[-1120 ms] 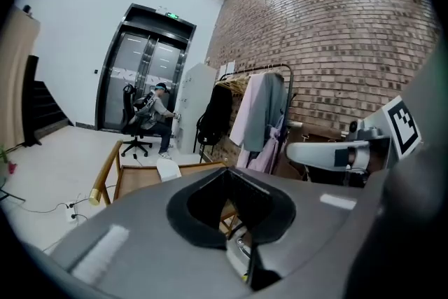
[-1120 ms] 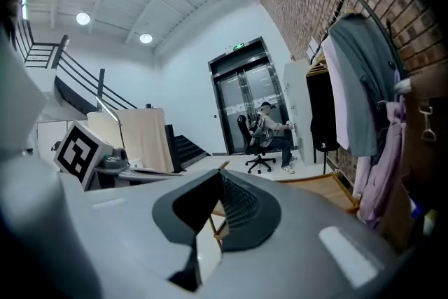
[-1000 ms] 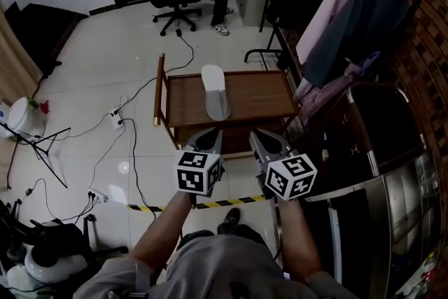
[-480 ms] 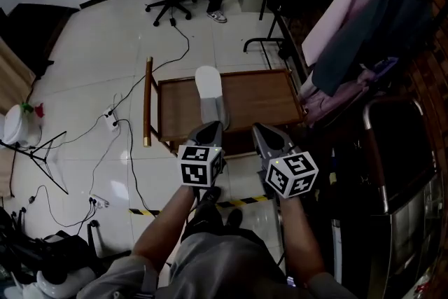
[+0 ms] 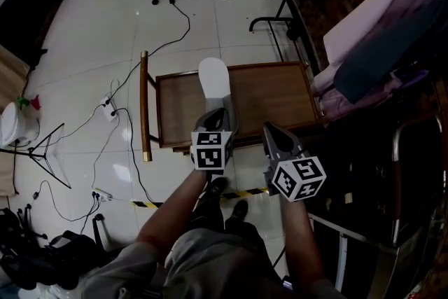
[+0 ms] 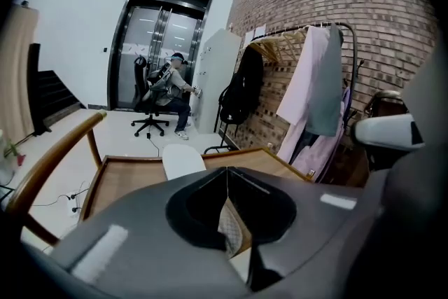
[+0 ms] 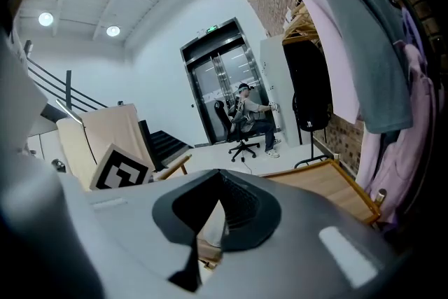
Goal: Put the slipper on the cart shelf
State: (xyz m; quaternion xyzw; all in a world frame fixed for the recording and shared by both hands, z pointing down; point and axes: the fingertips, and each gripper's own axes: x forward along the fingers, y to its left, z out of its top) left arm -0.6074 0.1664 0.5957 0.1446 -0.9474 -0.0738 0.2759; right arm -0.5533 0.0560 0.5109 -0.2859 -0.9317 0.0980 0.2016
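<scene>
A white slipper (image 5: 213,78) lies lengthwise on the top shelf of the wooden cart (image 5: 273,96). My left gripper (image 5: 215,115) hovers over the slipper's near end with its jaws shut and nothing between them. In the left gripper view the slipper (image 6: 180,158) shows just beyond the shut left gripper (image 6: 226,170), on the cart (image 6: 122,178). My right gripper (image 5: 274,131) is at the cart's near edge, right of the slipper, also shut and empty. In the right gripper view the right gripper (image 7: 220,174) points over the cart (image 7: 329,185).
A clothes rack with hanging garments (image 5: 381,45) stands against the cart's right side. Cables and a power strip (image 5: 108,108) lie on the floor to the left, beside a tripod stand (image 5: 38,150). Striped tape (image 5: 150,204) marks the floor. A person sits on an office chair (image 6: 157,98) at the back.
Both grippers have moved forward to the cart. The left one now reaches over the slipper's near end. The slipper has stayed where it was on the shelf.
</scene>
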